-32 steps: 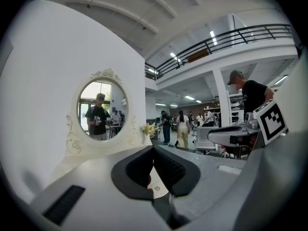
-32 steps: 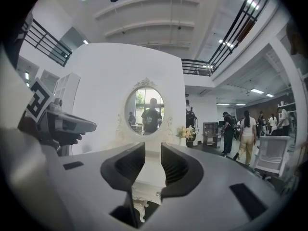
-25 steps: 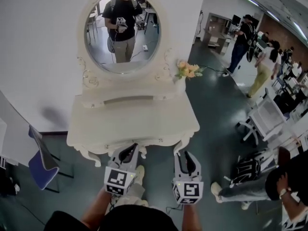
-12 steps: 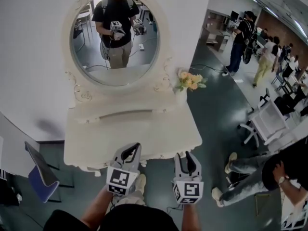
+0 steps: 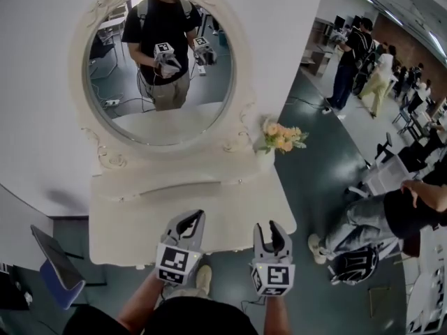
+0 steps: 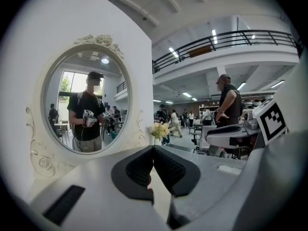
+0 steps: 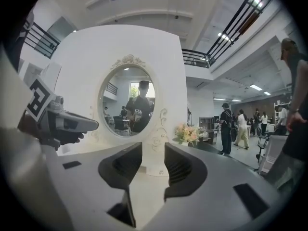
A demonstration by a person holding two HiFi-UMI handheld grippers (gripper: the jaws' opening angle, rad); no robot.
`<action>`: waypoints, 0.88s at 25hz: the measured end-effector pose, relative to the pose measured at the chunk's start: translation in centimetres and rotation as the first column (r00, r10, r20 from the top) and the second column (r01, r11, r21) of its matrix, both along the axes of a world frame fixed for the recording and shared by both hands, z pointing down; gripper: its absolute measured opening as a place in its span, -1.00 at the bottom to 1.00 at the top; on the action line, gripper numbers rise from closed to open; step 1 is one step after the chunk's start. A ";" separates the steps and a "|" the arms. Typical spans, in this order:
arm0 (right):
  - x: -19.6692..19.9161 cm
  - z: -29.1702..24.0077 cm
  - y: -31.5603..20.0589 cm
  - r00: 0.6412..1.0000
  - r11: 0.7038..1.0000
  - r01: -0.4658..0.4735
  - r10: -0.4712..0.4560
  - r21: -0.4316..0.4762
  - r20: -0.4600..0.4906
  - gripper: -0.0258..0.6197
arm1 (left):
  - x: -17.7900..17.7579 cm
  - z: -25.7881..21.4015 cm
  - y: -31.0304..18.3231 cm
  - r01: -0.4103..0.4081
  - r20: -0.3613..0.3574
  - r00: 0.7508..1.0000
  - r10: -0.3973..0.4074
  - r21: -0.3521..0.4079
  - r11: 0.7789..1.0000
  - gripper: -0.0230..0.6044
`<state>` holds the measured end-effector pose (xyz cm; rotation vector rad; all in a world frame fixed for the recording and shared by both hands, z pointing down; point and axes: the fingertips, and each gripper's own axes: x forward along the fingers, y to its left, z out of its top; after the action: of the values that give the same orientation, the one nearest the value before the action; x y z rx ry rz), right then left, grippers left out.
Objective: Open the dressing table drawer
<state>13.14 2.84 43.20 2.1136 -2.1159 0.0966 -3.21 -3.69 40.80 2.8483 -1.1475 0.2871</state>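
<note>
L gripper [image 5: 191, 220]: jaws pressed together at the tips, nothing between, not touching anything. R gripper [image 5: 271, 229]: jaws apart and opening, gap empty, only bare worktop [image 5: 133, 222] seen through it. Both are held side by side, pointing at the white dressing table [image 5: 105, 165], tips over the worktop's front edge in head view. The drawer sits in the table's front below that edge, hidden from head view; can't tell if it is open at all. Oval mirror [image 5: 160, 68] reflects the person w/ both grippers; flowers [image 5: 281, 138] stand at the back right corner. Vs 1 s ago: table and mirror bigger in frame, person has closed in, and the front apron w/ small knobs, visible then, is now under the worktop lip. R jaws a bit wider.
</note>
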 end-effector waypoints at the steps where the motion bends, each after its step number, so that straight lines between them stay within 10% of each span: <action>1: 0.1 0.1 -0.8 1.000 1.000 -0.001 0.001 -0.003 -0.001 -0.51 | 0.2 0.2 -0.8 -0.004 -0.001 1.000 0.004 -0.003 1.000 -0.92; 22: 1.9 5.5 -12.6 0.999 0.994 0.047 -0.047 -0.097 0.006 -0.47 | 2.1 6.3 -10.9 0.042 0.018 0.999 -0.040 -0.110 0.993 -0.92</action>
<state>15.02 -9.77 48.70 2.0091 -2.1162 0.1936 -1.06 -14.61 47.09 2.7285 -1.1527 0.3592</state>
